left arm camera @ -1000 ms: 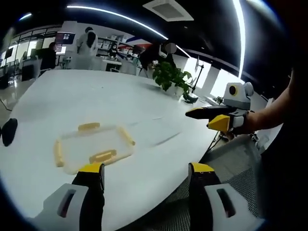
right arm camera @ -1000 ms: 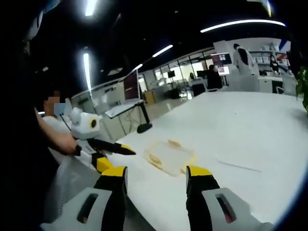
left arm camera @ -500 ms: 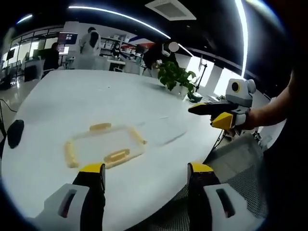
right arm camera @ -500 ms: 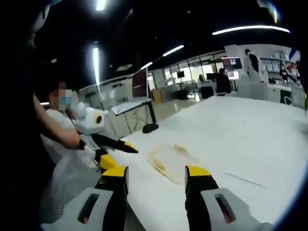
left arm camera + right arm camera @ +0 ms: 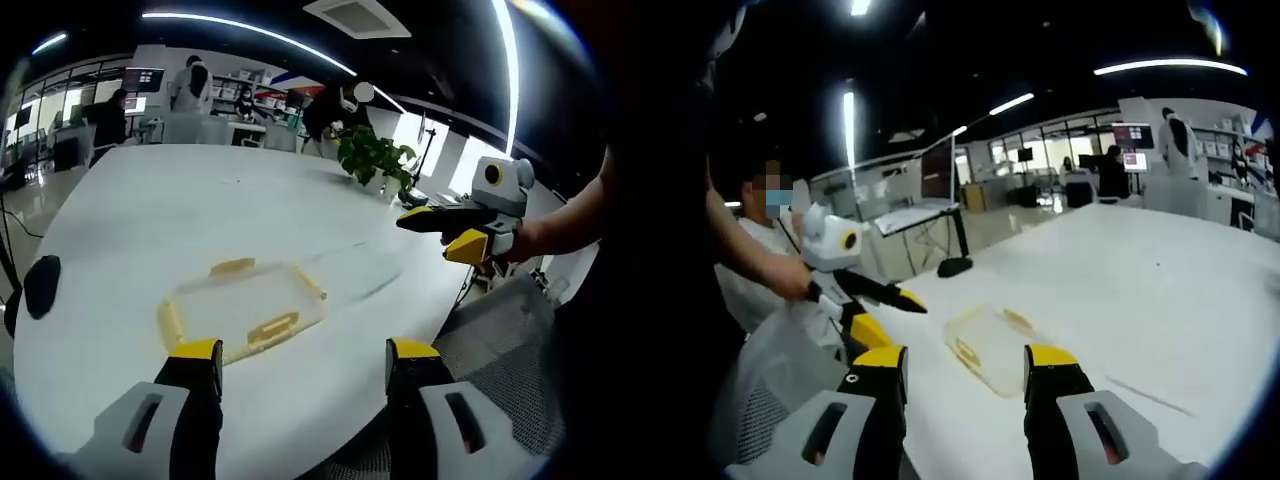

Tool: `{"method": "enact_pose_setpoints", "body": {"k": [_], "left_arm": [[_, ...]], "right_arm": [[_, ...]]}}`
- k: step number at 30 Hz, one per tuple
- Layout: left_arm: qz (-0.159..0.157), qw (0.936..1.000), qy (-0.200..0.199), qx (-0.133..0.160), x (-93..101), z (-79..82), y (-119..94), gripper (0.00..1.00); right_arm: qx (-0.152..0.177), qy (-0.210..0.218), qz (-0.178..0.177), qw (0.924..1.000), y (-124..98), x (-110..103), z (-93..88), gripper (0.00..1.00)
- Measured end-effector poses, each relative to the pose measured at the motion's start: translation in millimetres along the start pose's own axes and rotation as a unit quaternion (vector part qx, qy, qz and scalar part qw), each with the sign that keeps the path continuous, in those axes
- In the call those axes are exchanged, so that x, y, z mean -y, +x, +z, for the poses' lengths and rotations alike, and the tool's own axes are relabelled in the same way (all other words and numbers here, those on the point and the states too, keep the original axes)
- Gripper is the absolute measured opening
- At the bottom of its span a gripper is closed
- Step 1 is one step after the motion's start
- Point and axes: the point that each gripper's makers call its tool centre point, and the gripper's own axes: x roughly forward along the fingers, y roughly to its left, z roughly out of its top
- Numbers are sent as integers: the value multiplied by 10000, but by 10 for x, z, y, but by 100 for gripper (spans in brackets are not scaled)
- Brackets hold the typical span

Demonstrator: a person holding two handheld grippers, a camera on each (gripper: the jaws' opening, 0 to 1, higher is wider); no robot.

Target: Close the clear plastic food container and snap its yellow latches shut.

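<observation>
Large white round table: bare top, carrying the flat clear plastic food container with yellow latches near its edge, lid seemingly down. Left gripper and right gripper both hover apart from it, jaws spread, empty. Recommended: descend squarely over one latch, press until seated, steady the opposite side.

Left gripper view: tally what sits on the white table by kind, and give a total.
Clear container with yellow latches: 1
Potted plant: 1
Dark round object at the table's edge: 1
Total: 3
</observation>
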Motion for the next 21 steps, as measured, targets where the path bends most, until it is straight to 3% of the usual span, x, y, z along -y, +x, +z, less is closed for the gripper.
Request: {"method": "enact_pose_setpoints", "body": {"k": [21], "left_arm": [[176, 9997, 54, -137, -353, 17, -6, 64]], "right_arm": [[1, -54, -23, 10000, 146, 169, 22, 44]]}}
